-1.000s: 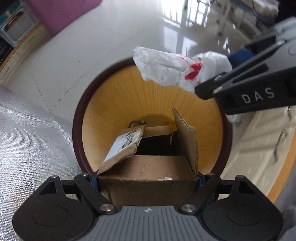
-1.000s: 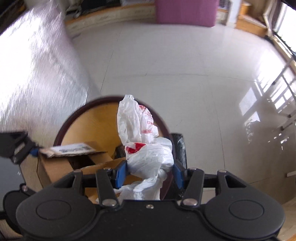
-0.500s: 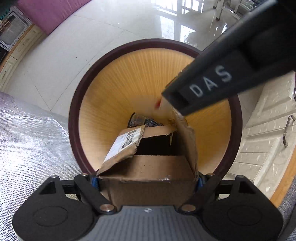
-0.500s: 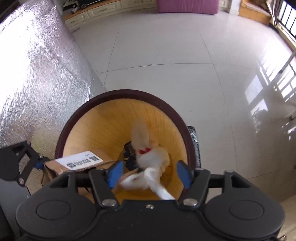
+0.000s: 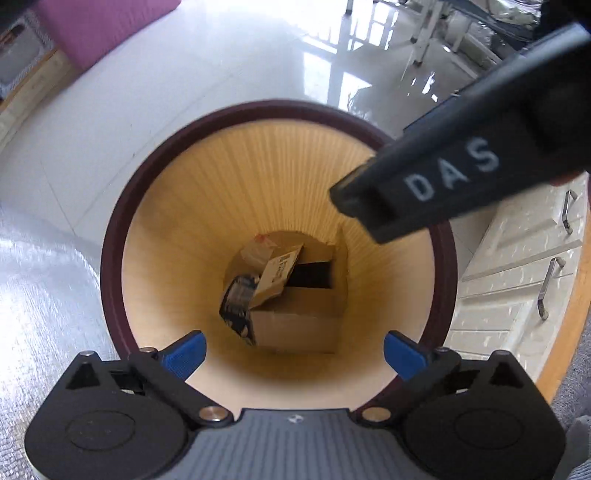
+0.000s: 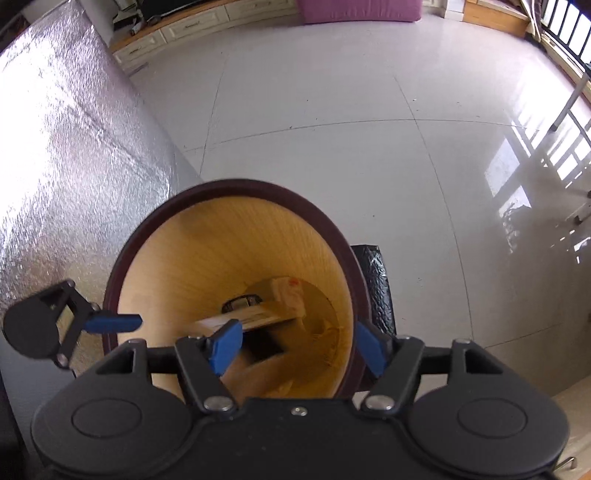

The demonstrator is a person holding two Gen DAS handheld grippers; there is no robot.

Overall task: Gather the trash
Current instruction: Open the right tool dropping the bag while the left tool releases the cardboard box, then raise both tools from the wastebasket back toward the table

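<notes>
A round bin with a dark rim (image 5: pixel 110 258) and a yellow inside stands below both grippers. At its bottom lies an open cardboard box (image 5: pixel 295 321) with a labelled flap. A dark packet (image 5: pixel 238 302) and a pale plastic bag with a red mark (image 5: pixel 255 251) lie beside it. My left gripper (image 5: pixel 293 349) hangs over the near rim, its jaws opening with nothing between the blue pads. My right gripper (image 6: pixel 299 345) stands open and empty over the bin (image 6: pixel 236 184), above the box (image 6: pixel 251 319) and the bag (image 6: pixel 290 295). Its black body (image 5: pixel 424 188) crosses the left wrist view.
A silver foil-covered surface (image 6: pixel 74 147) rises left of the bin. A black plastic bag (image 6: pixel 376 284) sits against the bin's right side. White cabinet fronts with metal handles (image 5: pixel 535 277) stand to the right. Glossy tiled floor (image 6: pixel 332 110) spreads beyond, with a purple cushion (image 5: pixel 103 29) far off.
The left gripper opened and the cardboard box dropped to the bin's bottom. The right gripper opened and let go of the white bag, which fell in too.
</notes>
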